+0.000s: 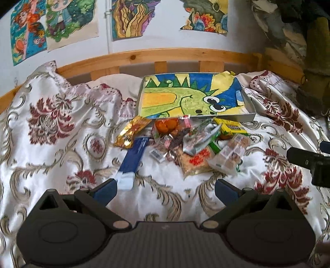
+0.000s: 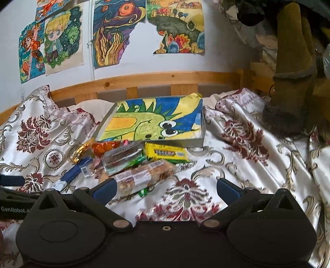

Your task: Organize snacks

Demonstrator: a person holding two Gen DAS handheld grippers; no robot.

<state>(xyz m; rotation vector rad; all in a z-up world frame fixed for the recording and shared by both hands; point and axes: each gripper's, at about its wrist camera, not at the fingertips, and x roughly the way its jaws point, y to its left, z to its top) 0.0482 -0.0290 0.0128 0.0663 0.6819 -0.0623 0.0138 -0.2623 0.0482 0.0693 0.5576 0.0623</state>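
Observation:
A heap of snack packets (image 1: 185, 142) lies on the bedspread in front of a shallow grey box (image 1: 233, 118) lined with a dinosaur drawing. The heap includes a gold packet (image 1: 132, 132), a long blue packet (image 1: 133, 159), a yellow box (image 1: 231, 126) and a clear packet of biscuits (image 1: 229, 154). My left gripper (image 1: 166, 189) is open and empty, just short of the heap. My right gripper (image 2: 166, 188) is open and empty; its left finger sits beside the clear biscuit packet (image 2: 144, 177). The heap (image 2: 127, 160) and the box (image 2: 196, 142) also show in the right wrist view.
A floral satin bedspread (image 1: 61, 134) covers the bed in rumpled folds. A wooden bed rail (image 1: 165, 55) runs behind the box, with drawings on the wall (image 1: 127, 18) above. Dark clothing (image 2: 292, 61) hangs at the right. The right gripper's body (image 1: 309, 160) shows at the left view's right edge.

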